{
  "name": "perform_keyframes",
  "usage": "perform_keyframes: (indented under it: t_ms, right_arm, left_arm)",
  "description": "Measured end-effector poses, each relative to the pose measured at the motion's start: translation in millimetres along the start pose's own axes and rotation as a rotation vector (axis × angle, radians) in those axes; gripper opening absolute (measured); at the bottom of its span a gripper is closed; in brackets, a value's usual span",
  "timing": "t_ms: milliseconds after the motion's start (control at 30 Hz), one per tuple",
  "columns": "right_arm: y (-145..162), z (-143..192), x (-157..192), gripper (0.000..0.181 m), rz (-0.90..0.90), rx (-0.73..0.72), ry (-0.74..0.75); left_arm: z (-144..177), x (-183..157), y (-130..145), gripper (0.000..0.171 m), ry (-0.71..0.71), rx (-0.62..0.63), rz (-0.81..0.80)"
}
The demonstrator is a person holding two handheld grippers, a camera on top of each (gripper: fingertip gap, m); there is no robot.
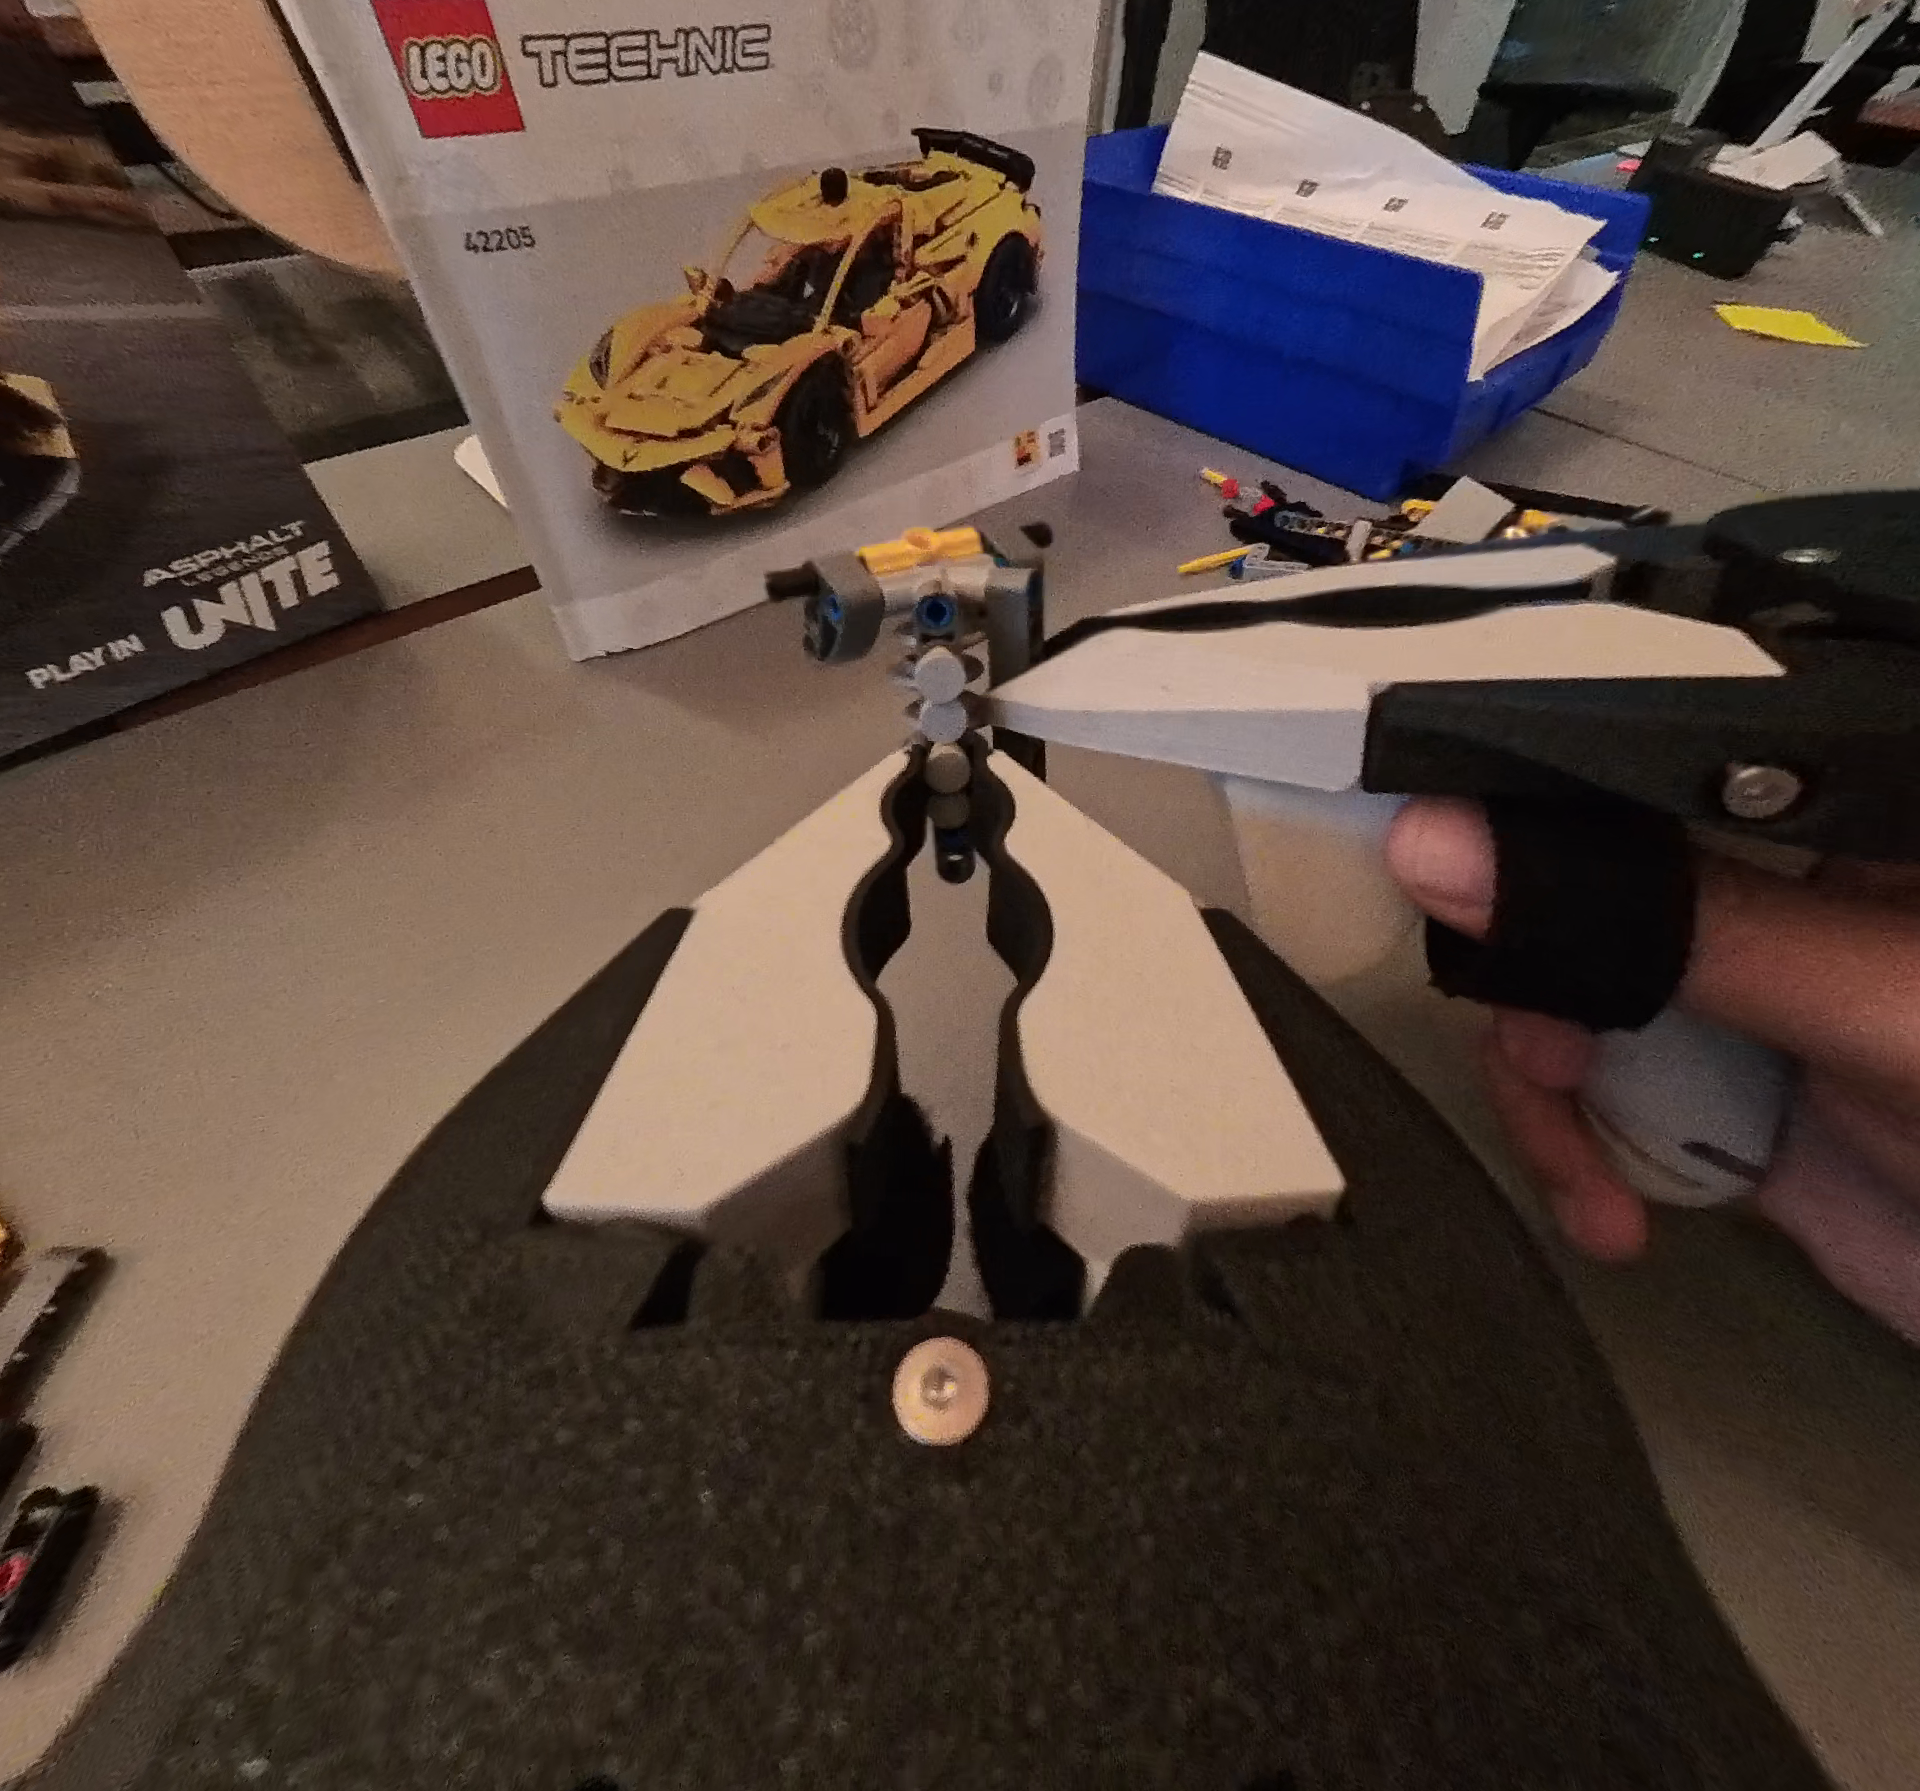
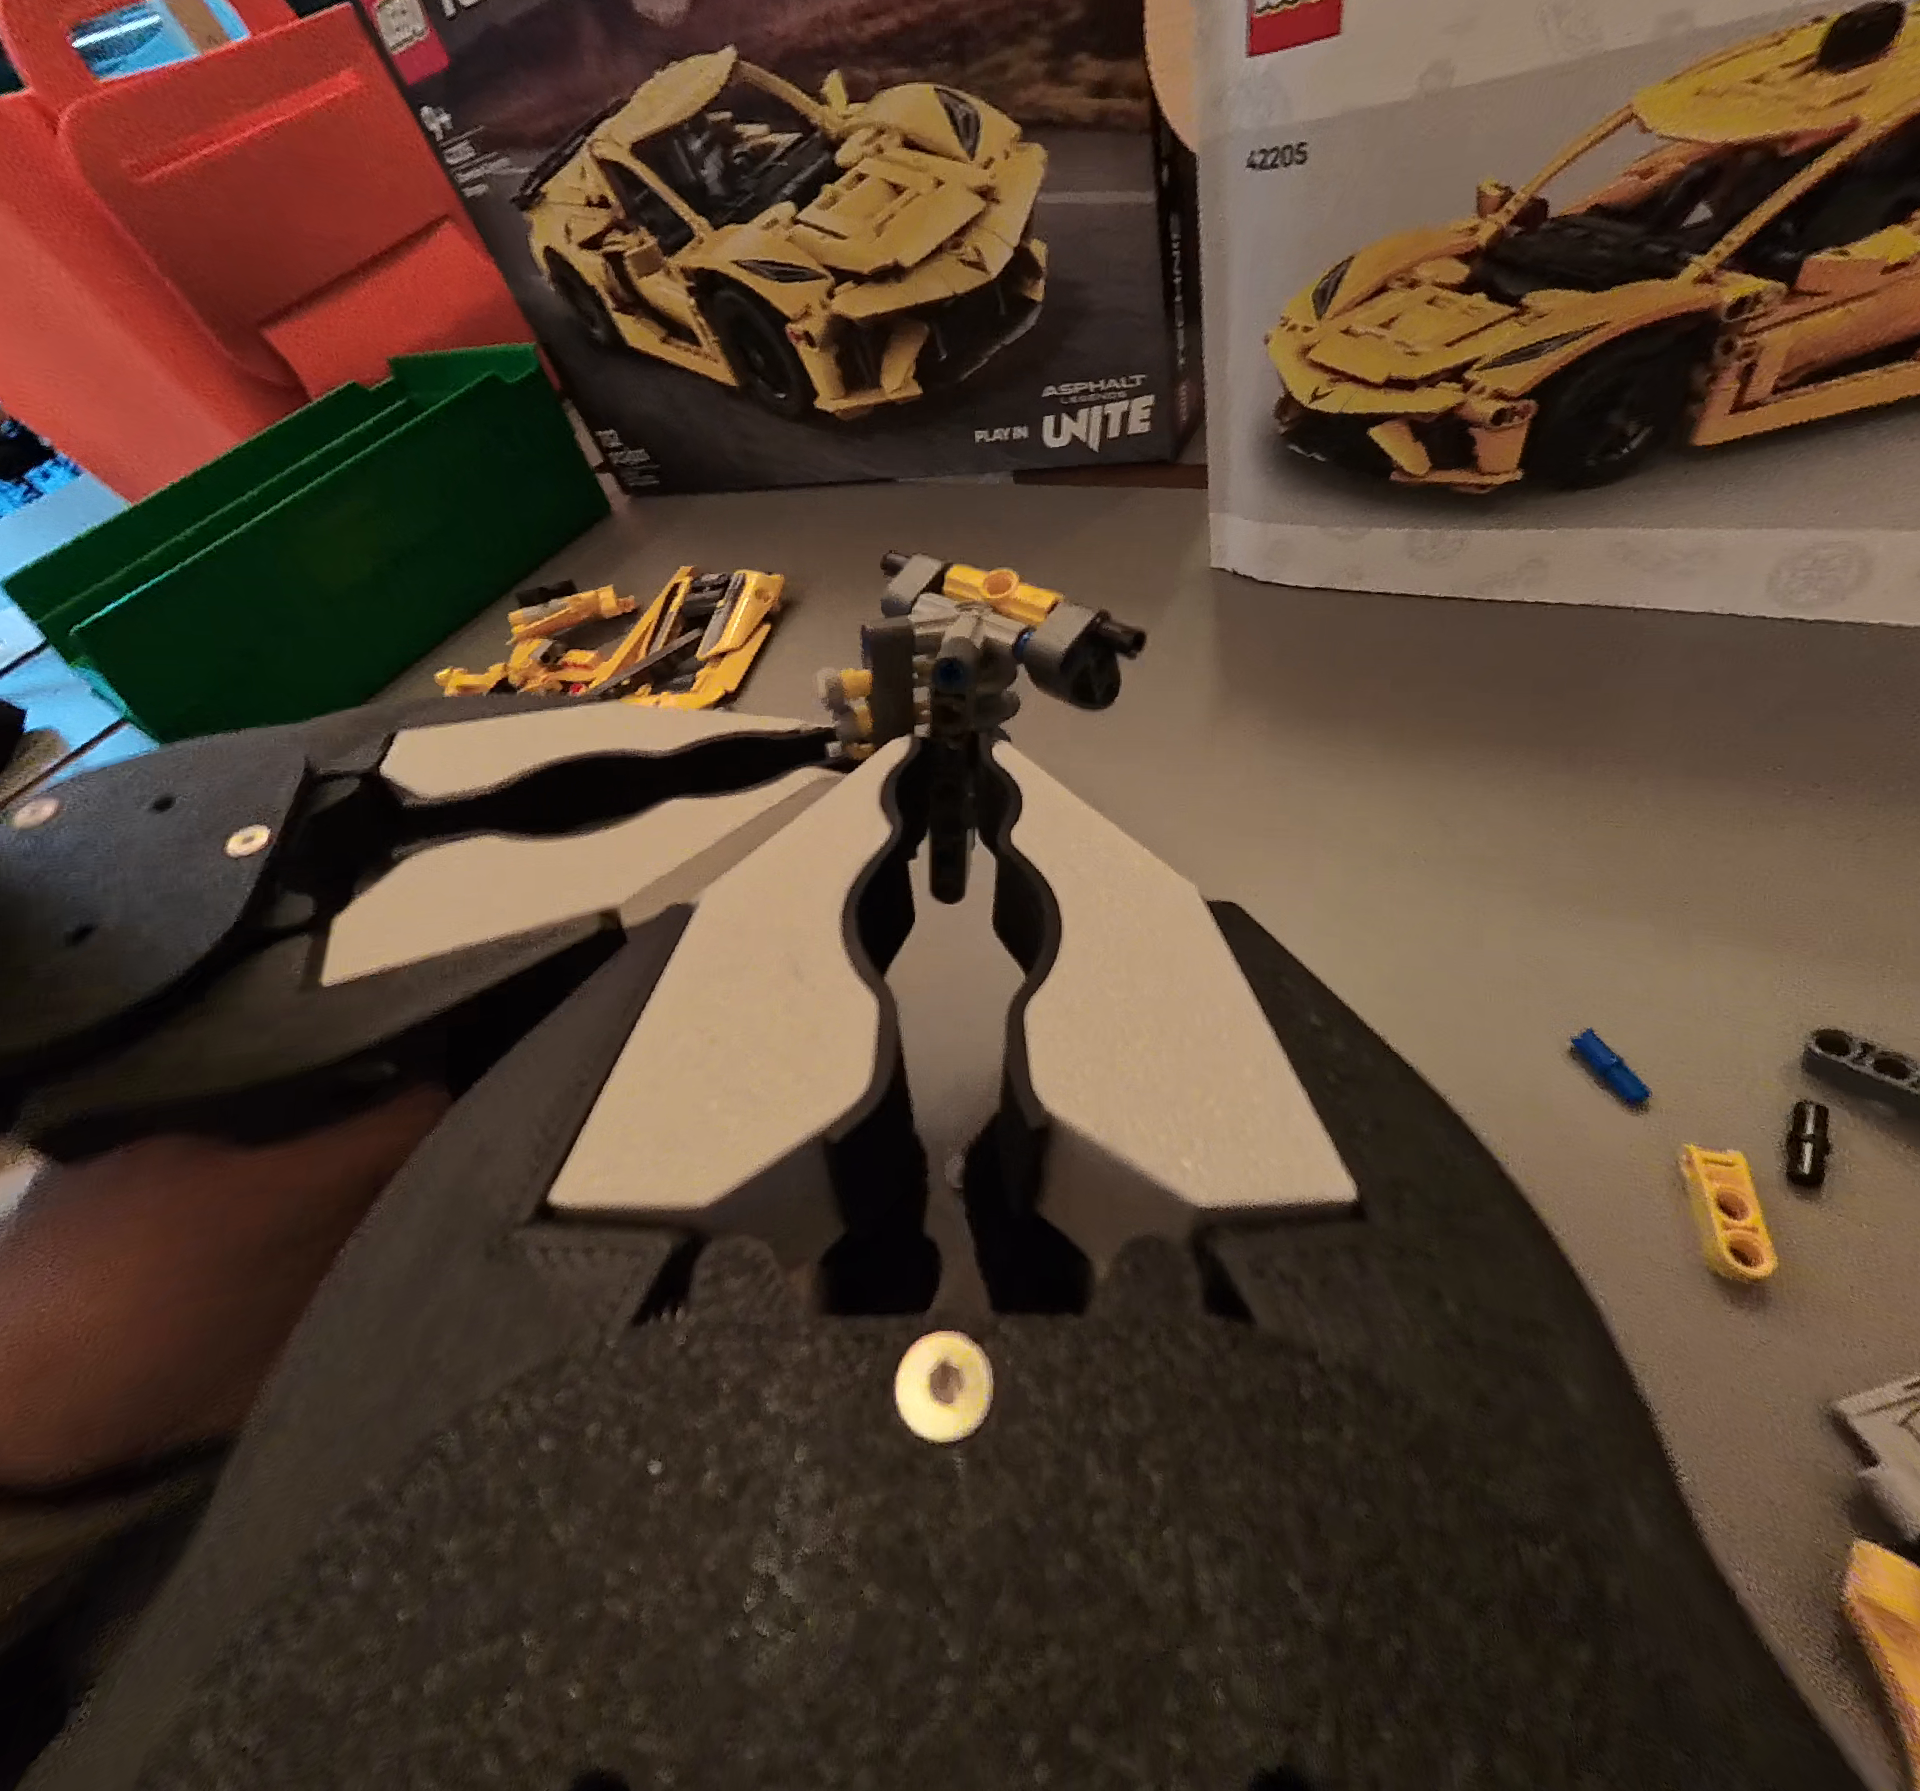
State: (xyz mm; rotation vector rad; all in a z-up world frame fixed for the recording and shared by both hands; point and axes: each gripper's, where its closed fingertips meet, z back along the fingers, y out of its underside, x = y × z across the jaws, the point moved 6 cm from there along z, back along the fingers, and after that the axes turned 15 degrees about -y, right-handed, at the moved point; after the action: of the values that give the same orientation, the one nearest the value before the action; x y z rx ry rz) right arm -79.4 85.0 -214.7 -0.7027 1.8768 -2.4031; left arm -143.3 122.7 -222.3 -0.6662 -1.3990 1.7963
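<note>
A small grey, yellow and black brick-built assembly is held above the grey table between both grippers. My left gripper is shut on its lower stem of grey round pieces and a black pin. My right gripper comes in from the right, held by a hand, with its tips against the assembly's right side. In the right wrist view the right gripper is shut on a black stem under the assembly. The left gripper meets the assembly from the left.
A booklet picturing a yellow car stands behind, with a blue bin of papers and loose parts to its right. The right wrist view shows a dark box, a green tray, a red carrier, yellow parts, a blue pin and a yellow piece. My two grippers' fingertips are within a few centimetres of each other.
</note>
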Motion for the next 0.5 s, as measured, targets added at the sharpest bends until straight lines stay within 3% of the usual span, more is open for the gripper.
perform_keyframes:
  t_ms: [233, 500]
  right_arm:
    - [-7, -8, -1, 0.006, -0.042, -0.136, 0.188]
    - [-9, -8, 4, 0.006, -0.01, -0.196, 0.247]
  left_arm:
    - [-15, -1, -12, 0.007, -0.139, -0.038, 0.009]
    - [-17, 2, -19, 0.008, -0.147, -0.07, 0.018]
